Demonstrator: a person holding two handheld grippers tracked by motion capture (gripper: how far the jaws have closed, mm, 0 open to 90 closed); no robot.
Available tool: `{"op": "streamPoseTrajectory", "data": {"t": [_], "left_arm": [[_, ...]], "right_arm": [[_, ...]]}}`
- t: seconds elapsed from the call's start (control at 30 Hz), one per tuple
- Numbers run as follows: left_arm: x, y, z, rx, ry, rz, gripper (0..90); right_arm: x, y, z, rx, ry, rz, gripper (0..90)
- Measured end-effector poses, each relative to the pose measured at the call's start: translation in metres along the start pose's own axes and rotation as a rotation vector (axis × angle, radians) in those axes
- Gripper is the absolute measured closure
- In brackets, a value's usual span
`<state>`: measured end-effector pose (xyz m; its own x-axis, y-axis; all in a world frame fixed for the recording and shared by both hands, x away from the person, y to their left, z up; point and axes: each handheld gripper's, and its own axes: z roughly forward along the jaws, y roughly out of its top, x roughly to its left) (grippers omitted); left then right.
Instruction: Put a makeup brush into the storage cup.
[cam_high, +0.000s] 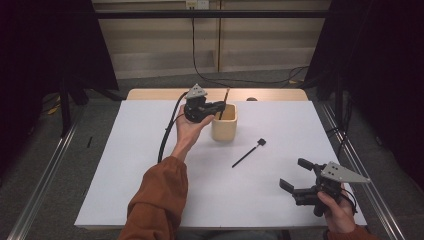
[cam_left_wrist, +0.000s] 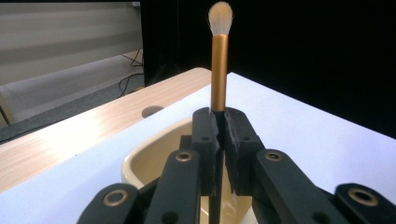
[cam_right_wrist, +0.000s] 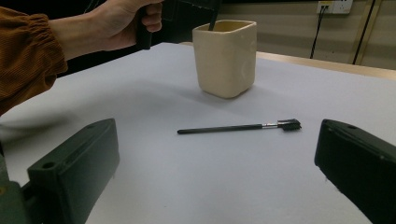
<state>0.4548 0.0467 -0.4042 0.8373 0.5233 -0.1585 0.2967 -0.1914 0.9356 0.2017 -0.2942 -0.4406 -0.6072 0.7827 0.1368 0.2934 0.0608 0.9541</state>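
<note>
Makeup brush pinched upright in left gripper; above cup.

No readable text, label, brand, number or sign appeared in any of the three views. The cream cup was plain on the sides that showed, the gold-handled makeup brush bore no lettering that could be made out, and the thin black brush lying on the white table carried no visible marking. The grey plate on the right gripper had small holes (no writing). A wall socket was too small to read.
</note>
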Motion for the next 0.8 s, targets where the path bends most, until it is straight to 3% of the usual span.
{"op": "streamPoseTrajectory", "data": {"t": [0.3,0.6,0.67,0.7,0.73,0.8], "left_arm": [[0.0006,-0.0036,-0.0001,0.007,0.002,-0.005,82.4],[0.0022,-0.0068,-0.0042,-0.002,0.001,-0.021,71.7],[0.0025,-0.0065,-0.0058,-0.002,0.009,-0.024,66.4],[0.0028,-0.0061,-0.0062,0.001,0.018,-0.035,53.2],[0.0028,-0.0061,-0.0062,0.001,0.018,-0.035,47.3],[0.0026,-0.0061,-0.0072,0.005,0.028,-0.028,46.8]], "right_arm": [[-0.0001,0.0000,-0.0004,-0.002,0.000,-0.004,0.0],[-0.0002,0.0001,-0.0007,-0.003,0.002,-0.005,0.0],[-0.0001,0.0001,-0.0007,-0.004,0.001,-0.006,0.0],[-0.0002,0.0001,-0.0006,-0.004,0.001,-0.006,0.0],[-0.0001,0.0000,-0.0004,-0.003,-0.001,-0.004,0.0],[-0.0002,0.0001,-0.0003,-0.003,-0.001,-0.004,0.0]]}}
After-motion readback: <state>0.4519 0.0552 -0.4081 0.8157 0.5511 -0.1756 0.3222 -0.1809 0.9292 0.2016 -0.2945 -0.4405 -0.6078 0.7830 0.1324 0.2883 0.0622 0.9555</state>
